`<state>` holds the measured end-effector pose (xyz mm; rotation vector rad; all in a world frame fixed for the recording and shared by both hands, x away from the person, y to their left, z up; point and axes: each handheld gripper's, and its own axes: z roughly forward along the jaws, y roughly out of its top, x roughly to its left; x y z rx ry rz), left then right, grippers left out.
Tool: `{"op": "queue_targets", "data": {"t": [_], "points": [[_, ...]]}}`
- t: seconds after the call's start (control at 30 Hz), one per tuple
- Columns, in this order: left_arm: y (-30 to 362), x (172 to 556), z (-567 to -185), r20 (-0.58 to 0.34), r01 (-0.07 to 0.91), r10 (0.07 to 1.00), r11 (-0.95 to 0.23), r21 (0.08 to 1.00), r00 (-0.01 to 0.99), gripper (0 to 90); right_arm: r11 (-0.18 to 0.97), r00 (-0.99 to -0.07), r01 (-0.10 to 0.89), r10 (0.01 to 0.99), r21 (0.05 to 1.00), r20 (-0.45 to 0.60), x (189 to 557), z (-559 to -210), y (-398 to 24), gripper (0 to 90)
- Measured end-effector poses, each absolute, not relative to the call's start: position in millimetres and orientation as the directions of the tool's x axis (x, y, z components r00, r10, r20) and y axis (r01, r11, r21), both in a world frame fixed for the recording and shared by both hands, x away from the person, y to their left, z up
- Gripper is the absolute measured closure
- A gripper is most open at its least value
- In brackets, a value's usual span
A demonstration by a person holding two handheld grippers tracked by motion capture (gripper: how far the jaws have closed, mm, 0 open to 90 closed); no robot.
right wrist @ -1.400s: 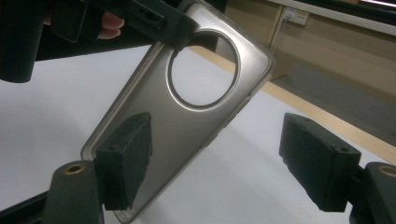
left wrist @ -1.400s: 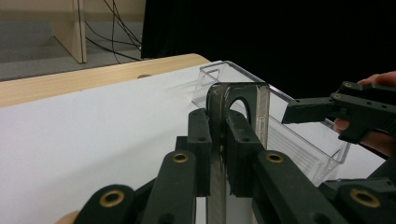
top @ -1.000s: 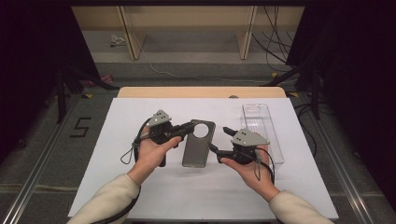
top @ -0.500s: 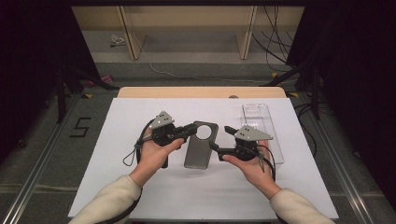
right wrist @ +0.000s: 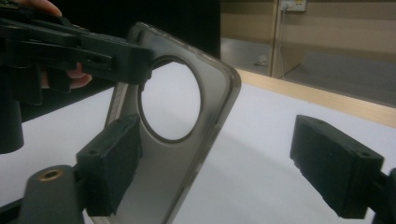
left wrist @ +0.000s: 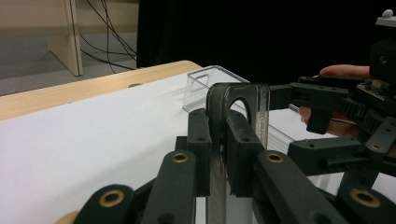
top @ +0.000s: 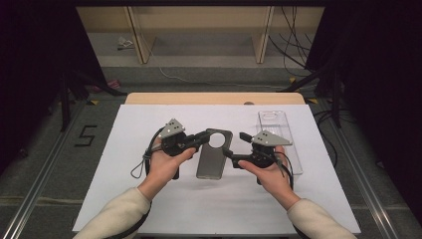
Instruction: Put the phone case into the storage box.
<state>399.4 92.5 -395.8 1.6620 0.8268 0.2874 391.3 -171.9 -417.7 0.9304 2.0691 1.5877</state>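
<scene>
Phone case, smoky, thin, likely light and flexible; left gripper clamps its top edge beside the camera hole; right gripper, jaws just opened wide, straddles its side rim untouched; best held by the rims.

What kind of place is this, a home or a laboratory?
Probably a lab or recording studio: black curtains flank a table under a white sheet, loose cables trail on the floor, and a "5" marks it.

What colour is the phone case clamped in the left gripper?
Smoky translucent grey phone case, with a round camera cutout; clearest in the right gripper view.
</scene>
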Motion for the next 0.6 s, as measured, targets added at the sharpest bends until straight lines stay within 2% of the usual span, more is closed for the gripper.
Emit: {"op": "queue_targets", "data": {"t": [0.6], "points": [[86.7,395.9,-398.9,-0.211,0.339,0.661,-0.070,0.938,0.720,81.5,0.107,-0.677,0.336,0.718,0.936,0.161,396.2,-417.1,-175.9,37.2]]}}
